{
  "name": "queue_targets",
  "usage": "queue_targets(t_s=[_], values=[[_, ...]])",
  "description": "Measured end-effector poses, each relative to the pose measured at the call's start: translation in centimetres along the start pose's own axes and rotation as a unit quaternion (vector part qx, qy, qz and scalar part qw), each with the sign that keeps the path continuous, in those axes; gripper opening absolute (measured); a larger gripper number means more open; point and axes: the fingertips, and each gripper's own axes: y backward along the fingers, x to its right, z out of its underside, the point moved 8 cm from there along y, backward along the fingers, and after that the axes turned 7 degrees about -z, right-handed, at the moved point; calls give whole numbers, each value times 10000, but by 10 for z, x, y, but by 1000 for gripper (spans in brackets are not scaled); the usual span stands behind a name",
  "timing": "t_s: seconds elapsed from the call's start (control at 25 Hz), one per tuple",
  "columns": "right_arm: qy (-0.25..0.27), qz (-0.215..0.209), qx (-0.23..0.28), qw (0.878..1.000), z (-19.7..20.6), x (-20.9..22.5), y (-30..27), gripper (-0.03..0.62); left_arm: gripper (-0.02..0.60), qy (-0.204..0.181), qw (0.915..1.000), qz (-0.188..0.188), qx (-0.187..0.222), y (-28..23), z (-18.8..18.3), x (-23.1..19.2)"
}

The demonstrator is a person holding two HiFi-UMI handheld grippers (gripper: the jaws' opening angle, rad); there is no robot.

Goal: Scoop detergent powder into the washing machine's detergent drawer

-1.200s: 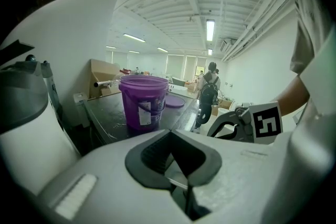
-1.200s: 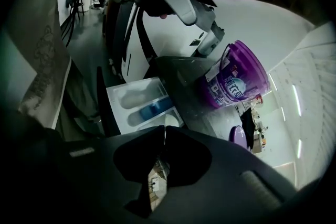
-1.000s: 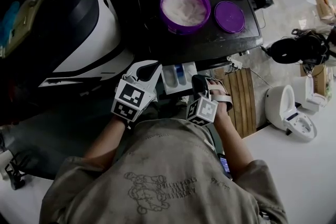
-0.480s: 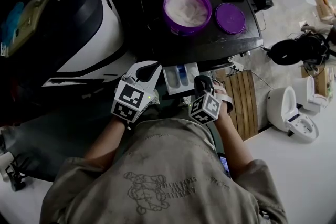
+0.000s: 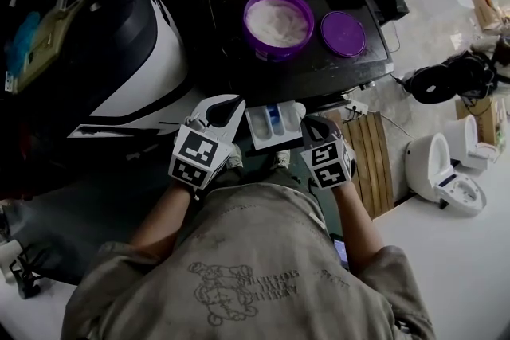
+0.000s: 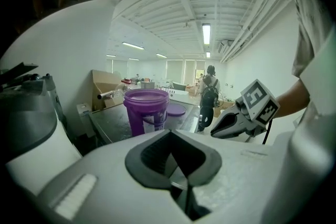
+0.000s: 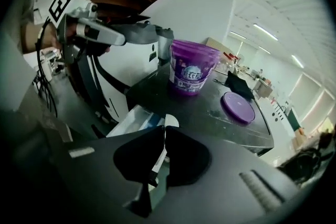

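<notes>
The white detergent powder (image 5: pixel 279 16) fills one round purple plastic tub (image 5: pixel 276 53) on the dark tabletop (image 5: pixel 227 36). It looks loose and light and could spill easily. I see no scoop to hold. One flat purple lid (image 5: pixel 343 33) lies beside the tub. One white detergent drawer (image 5: pixel 256 127) sticks out below. The left tongs (image 5: pixel 225 109) and the right tongs (image 5: pixel 312 128) are each pressed together, pinching nothing.
</notes>
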Motion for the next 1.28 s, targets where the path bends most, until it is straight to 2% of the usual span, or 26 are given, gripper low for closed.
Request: queue_targets(t_s=[0.24, 0.6, 1.04, 1.28], values=[[-677, -151, 745, 9948, -24, 8, 30, 37, 0, -39, 9997, -135, 189, 4, -19, -6], [-839, -239, 1869, 9785, -71, 15, 80, 37, 0, -141, 9969, -439, 641, 24, -58, -14], [-529, -180, 3253, 9440, -139, 23, 160, 37, 0, -328, 9862, -748, 1437, 60, -116, -7], [-169, -105, 3833, 9234, -159, 28, 197, 37, 0, -353, 9784, -926, 1814, 82, -141, -2]])
